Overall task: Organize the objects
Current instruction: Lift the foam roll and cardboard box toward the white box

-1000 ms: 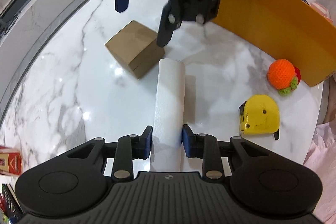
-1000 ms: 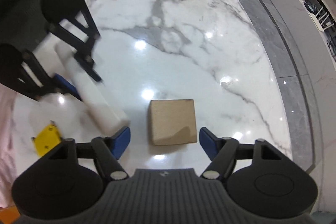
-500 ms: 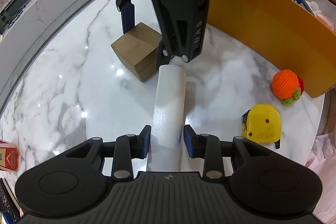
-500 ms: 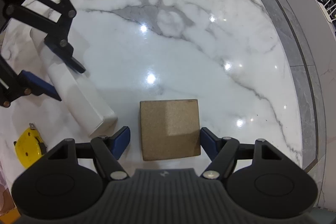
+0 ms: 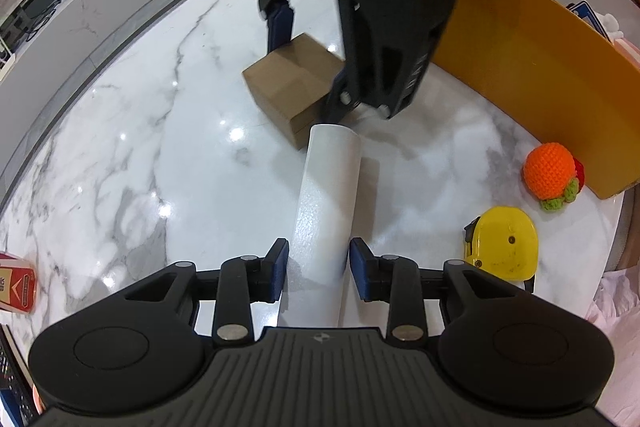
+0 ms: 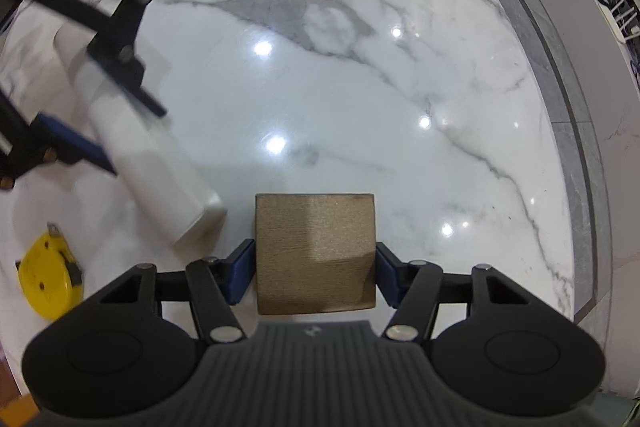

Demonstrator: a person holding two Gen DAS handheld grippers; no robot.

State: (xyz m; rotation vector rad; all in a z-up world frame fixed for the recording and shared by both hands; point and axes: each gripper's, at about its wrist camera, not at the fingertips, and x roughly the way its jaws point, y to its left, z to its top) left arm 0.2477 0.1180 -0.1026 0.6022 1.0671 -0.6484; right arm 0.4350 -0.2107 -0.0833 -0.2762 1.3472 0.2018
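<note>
**A:** Start at the left of the left wrist view. What do you have there?

**B:** A red carton (image 5: 16,283) at the very edge of the marble table (image 5: 140,147), well apart from everything else. Toward the middle is your left gripper (image 5: 318,263), pointing steeply down over the white tube (image 5: 328,187). The tube lies flat on the table and runs away from you.

**A:** Is my left gripper holding it?

**B:** The near end sits between the fingers, and both pads are right at its sides. The opening is narrow, but I cannot tell whether the pads are pressing on it.

**A:** And the box (image 5: 288,83)?

**B:** It is on the table at the far end of the tube, just left of it, close enough that I cannot tell if they touch. Your right gripper (image 6: 314,259) comes down over it from above. Its jaws have just been closing with the box between them. In the right wrist view both blue pads meet the box's side walls.

**A:** What is further right?

**B:** The yellow tape (image 5: 504,247) lies flat near the table edge, apart from the tube. Beyond it the knit ball (image 5: 550,173) rests against the end of the orange wall (image 5: 520,59), which curves along the back right.
</note>
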